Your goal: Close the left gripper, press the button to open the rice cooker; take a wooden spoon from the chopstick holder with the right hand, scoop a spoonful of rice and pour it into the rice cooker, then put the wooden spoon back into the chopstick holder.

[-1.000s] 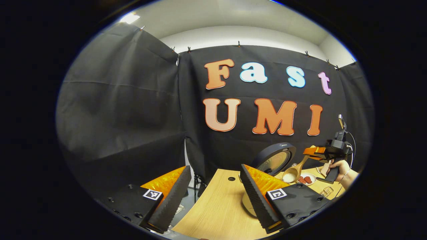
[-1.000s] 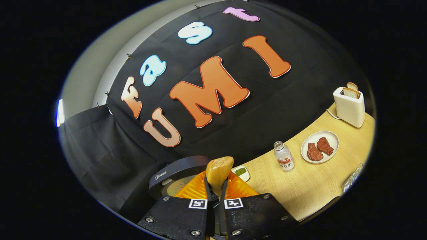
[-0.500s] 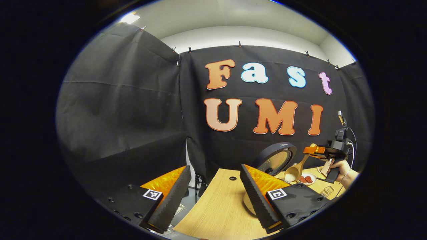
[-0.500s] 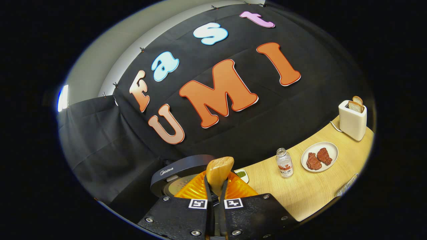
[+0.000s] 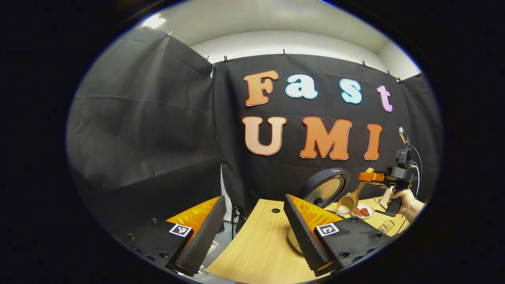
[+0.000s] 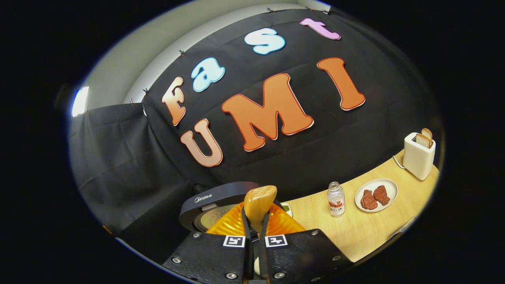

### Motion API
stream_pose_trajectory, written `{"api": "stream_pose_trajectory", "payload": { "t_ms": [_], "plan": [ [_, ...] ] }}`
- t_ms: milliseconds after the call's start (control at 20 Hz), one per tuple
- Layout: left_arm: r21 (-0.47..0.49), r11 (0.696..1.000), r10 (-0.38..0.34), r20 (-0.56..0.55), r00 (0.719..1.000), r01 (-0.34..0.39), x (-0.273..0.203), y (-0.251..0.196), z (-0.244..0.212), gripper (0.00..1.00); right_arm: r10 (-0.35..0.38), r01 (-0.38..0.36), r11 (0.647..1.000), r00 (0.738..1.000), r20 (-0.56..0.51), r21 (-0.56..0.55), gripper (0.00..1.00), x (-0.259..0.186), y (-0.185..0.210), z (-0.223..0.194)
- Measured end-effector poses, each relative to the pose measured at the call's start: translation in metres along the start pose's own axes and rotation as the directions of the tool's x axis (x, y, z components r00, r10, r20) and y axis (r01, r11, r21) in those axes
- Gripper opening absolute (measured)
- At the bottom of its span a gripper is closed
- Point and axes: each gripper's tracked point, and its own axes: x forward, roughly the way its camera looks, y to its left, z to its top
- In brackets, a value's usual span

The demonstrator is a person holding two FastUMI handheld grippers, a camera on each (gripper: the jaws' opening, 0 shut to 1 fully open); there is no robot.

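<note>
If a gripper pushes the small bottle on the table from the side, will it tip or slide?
The bottle stands upright, tall for its narrow base, so a high push would probably tip it. Once down, its round body may roll toward the plate. It looks small, so it is likely light.

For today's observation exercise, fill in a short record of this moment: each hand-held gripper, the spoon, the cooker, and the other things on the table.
left hand-held gripper: fingers wide apart, holding nothing
right hand-held gripper: closed on the handle of the light wooden spoon
spoon bowl: holds white rice, raised near the cooker
round dark rice cooker lid: standing open
pale wooden table: small clear bottle, white plate of reddish meat pieces, white toaster with bread slices
</note>
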Motion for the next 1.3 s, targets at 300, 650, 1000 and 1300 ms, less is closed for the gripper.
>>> {"api": "stream_pose_trajectory", "payload": {
  "t_ms": [300,650,1000,1300],
  "plan": [
    [0.002,1.0,0.007,-0.006,1.0,-0.007,0.003,0.003,-0.002,0.97,0.018,-0.018,0.995,1.0,0.007,-0.099,0.04,-0.003,0.007,-0.005],
    [-0.002,1.0,0.001,-0.009,1.0,-0.001,0.003,0.001,-0.003,0.99,0.045,-0.032,0.949,0.998,0.033,-0.314,0.04,-0.01,0.019,-0.011],
    [0.001,1.0,-0.003,-0.008,1.0,0.003,0.003,-0.002,0.0,0.99,0.09,-0.07,0.889,0.996,0.024,-0.452,0.04,-0.014,0.033,-0.023],
    [-0.002,1.0,-0.015,-0.005,1.0,0.014,0.0,-0.01,0.001,0.98,0.082,-0.073,0.906,0.997,0.004,-0.416,0.05,-0.02,0.022,-0.024]
  ]
}}
